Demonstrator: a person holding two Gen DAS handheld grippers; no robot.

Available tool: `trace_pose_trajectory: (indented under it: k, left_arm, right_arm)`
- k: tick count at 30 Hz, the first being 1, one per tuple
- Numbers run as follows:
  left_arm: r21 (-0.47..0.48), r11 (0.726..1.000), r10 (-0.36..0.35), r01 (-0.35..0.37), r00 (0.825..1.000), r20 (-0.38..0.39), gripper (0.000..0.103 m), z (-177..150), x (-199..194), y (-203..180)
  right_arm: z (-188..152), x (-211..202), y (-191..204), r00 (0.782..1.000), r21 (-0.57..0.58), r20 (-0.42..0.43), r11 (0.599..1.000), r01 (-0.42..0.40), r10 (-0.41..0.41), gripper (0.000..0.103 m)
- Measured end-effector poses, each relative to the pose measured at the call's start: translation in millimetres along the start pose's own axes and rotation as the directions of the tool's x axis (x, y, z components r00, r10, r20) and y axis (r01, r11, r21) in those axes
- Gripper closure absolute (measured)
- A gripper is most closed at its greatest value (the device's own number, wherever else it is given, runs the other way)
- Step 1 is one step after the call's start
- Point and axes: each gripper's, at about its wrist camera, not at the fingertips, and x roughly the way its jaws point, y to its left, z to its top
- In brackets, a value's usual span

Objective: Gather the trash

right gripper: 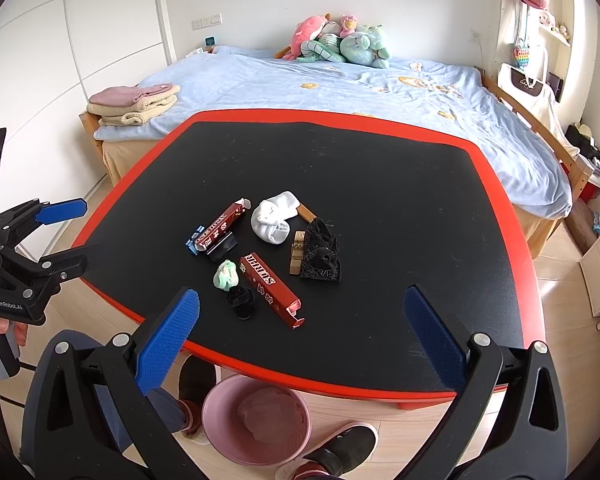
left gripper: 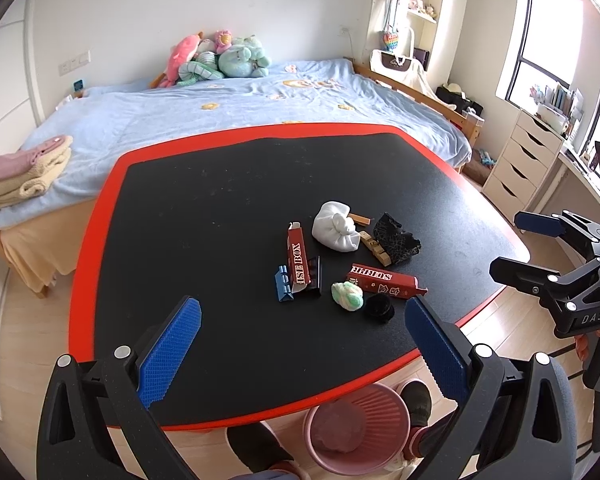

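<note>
Both tools are wide open and hold nothing. The left tool (left gripper: pixel 302 334) hangs over the near edge of the black desk (left gripper: pixel 204 216) with its red rim. The right tool (right gripper: pixel 300 326) hangs there too, off to the right.

The trash lies in a little heap in the middle of the desk. There is a white balled sock (right gripper: pixel 274 218), a black crumpled wrapper (right gripper: pixel 322 254), two red boxes (right gripper: pixel 270 284), a green and white wad (right gripper: pixel 225 275) and a black fuzzy ball (right gripper: pixel 242 300). The wad and the ball lie just beside the nearer red box.

A pink bin (right gripper: pixel 256 420) stands on the floor under the near edge of the desk, between two shoes (right gripper: pixel 340 450). A bed (right gripper: pixel 340 88) is on the far side.
</note>
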Motion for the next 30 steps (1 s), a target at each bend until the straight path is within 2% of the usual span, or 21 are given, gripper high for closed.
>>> trace_pose_trajectory:
  k: [30]
  left_arm:
    - [0.002,1.000,0.000,0.000,1.000,0.001,0.005,2.1,2.2,-2.1]
  right_arm:
    - [0.7,6.4,0.8,1.000,-0.001,-0.010,1.000,-0.010,0.010,0.003]
